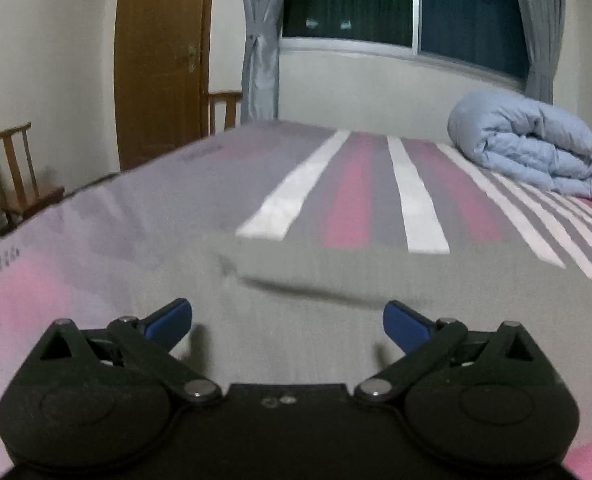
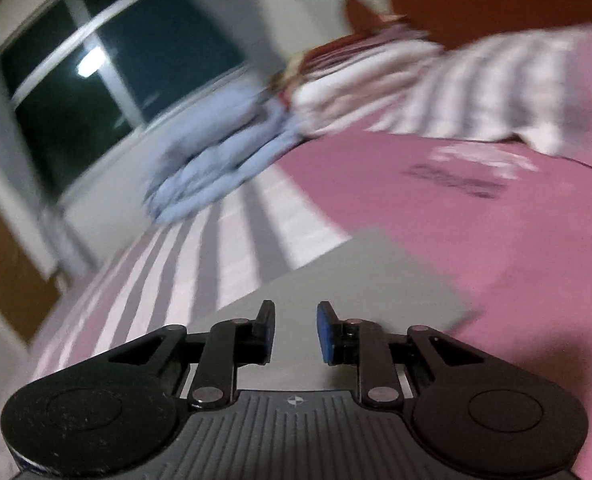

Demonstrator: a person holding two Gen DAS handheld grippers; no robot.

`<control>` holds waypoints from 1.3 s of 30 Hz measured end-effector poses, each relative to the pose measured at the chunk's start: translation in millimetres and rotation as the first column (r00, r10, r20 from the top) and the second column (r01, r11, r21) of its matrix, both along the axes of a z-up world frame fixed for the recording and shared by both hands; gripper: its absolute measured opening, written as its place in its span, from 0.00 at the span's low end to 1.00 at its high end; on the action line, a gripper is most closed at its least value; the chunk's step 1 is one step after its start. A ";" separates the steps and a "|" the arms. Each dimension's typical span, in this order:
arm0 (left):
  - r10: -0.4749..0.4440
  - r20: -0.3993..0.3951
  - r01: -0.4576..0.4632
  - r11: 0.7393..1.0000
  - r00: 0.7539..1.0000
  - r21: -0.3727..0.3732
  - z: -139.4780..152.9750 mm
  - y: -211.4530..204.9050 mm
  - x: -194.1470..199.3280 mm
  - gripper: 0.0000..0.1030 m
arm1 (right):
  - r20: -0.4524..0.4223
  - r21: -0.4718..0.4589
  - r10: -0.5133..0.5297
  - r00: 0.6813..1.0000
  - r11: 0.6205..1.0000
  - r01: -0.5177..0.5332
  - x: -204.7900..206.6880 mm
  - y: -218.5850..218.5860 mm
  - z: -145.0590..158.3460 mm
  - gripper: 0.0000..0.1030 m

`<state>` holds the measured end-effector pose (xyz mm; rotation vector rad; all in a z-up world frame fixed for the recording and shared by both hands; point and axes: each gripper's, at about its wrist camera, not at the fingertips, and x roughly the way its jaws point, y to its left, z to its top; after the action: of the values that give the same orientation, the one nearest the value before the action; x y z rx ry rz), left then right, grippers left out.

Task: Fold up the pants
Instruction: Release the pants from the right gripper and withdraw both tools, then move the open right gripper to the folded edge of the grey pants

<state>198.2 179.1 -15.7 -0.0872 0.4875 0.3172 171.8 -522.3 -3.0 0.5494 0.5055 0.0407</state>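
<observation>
Nearest the left wrist camera, the left gripper hangs with its blue-padded fingers spread wide and nothing between them, above the flat grey fabric pants lying on the pink, grey and white striped bedsheet. In the tilted, blurred right wrist view, the right gripper shows a narrow gap between its pads with nothing in it, over the same pants. A rolled pale blue quilt sits at the bed's far side, under the dark window.
</observation>
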 end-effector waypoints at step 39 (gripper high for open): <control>-0.055 -0.209 0.053 0.998 0.976 -0.015 -12.4 -29.4 54.5 0.94 | -0.092 -0.110 0.114 0.989 0.986 -0.124 78.5 72.6 1.4 0.73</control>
<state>252.7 149.7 -28.2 -0.0500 0.6994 0.2718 250.3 -449.7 -1.6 0.4078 0.6204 0.1019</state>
